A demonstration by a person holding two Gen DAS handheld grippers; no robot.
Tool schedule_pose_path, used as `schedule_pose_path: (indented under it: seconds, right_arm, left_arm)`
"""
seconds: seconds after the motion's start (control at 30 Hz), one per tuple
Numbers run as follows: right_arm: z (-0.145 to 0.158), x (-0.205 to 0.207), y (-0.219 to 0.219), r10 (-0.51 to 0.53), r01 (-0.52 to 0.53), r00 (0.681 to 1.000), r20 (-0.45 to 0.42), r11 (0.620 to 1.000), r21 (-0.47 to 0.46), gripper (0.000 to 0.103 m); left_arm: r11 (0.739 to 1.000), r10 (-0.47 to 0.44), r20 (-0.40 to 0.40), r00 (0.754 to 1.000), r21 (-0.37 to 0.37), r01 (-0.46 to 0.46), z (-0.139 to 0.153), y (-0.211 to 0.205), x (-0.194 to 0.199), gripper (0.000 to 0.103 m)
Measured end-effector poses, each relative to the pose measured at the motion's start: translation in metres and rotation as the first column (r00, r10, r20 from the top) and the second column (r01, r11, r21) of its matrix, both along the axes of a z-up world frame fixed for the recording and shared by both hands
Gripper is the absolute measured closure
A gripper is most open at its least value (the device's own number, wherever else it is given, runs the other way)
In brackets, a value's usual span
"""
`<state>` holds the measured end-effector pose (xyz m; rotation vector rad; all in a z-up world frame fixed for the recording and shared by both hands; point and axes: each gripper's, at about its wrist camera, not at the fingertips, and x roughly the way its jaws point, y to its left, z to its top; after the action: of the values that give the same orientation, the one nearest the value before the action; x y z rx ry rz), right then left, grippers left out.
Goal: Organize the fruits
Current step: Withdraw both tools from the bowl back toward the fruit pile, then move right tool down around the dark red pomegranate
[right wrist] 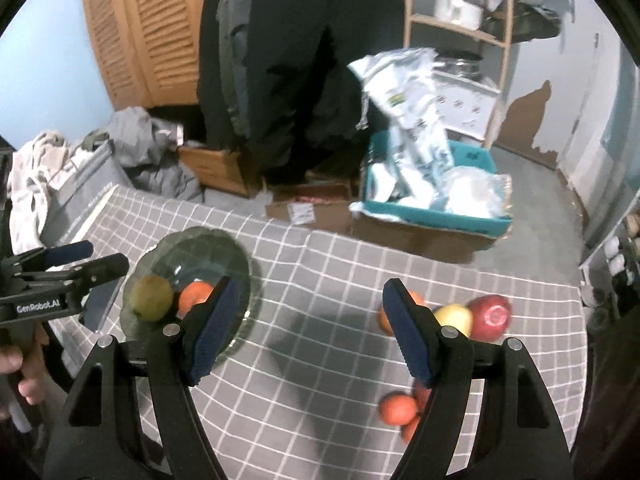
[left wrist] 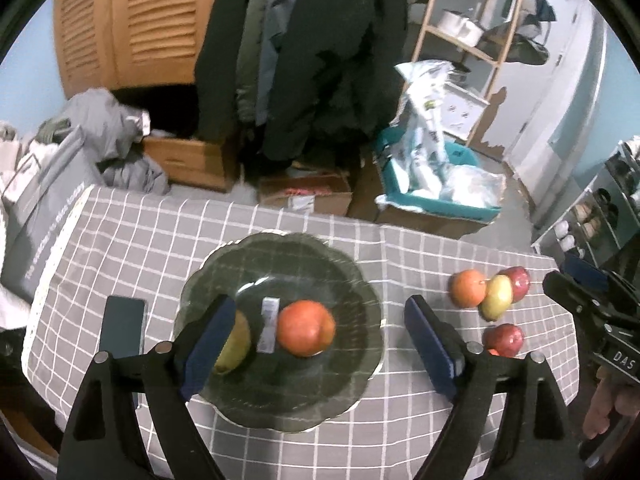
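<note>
Black left gripper [left wrist: 320, 340] and right gripper [right wrist: 306, 328], blue ribbed jaws, silver screws.

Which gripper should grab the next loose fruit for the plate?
Probably right. The right gripper is open and empty beside the loose fruit pile, nearest the yellow apple. The left gripper is open over the glass plate.

Grey white-checked tablecloth [left wrist: 400, 264]; dark smoky plate [left wrist: 348, 280]; orange fruit [left wrist: 306, 328].

Table [left wrist: 132, 224]: glass plate [left wrist: 352, 292] left of centre, holding a pear [left wrist: 236, 340] at left and an orange [left wrist: 306, 328] at right, a label [left wrist: 269, 324] between them. Phone [left wrist: 122, 326] left of the plate, near the left edge. Loose fruit cluster [left wrist: 490, 292] toward the right edge, well apart from the plate.
</note>
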<state>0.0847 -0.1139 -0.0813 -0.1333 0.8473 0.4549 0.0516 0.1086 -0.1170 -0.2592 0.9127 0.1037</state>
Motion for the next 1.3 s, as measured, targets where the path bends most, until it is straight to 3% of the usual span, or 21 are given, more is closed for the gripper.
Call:
schedule_pose_path:
  seconds: [0.23, 0.37, 0.67, 1.0, 1.3]
  right_arm:
    - [0.026, -0.016, -0.04, -0.049, 0.048, 0.997, 0.067, 0.999, 0.015, 0.027]
    - [0.037, -0.026, -0.066, -0.081, 0.079, 0.992, 0.098, 0.997, 0.027, 0.021]
    - [0.045, -0.037, -0.111, -0.145, 0.142, 0.981, 0.126, 0.989, 0.031, 0.02]
    - [0.026, -0.036, -0.154, -0.229, 0.231, 0.967, 0.109, 0.973, -0.005, 0.019]
    - [-0.009, -0.024, -0.171, -0.244, 0.245, 0.969, 0.032, 0.968, -0.049, 0.019]
  left_arm:
    - [0.998, -0.053, 0.058, 0.997, 0.031, 0.051, 0.023, -0.03, 0.0, 0.01]
    - [0.996, -0.08, 0.082, 0.993, 0.047, 0.076, 0.033, -0.046, -0.001, 0.006]
    - [0.984, -0.147, 0.109, 0.983, 0.116, 0.134, 0.045, -0.086, 0.003, 0.001]
    - [0.974, -0.203, 0.094, 0.975, 0.125, 0.19, 0.045, -0.125, 0.012, 0.001]
    - [0.952, -0.251, -0.002, 0.968, 0.178, 0.248, 0.008, -0.161, 0.029, 0.001]
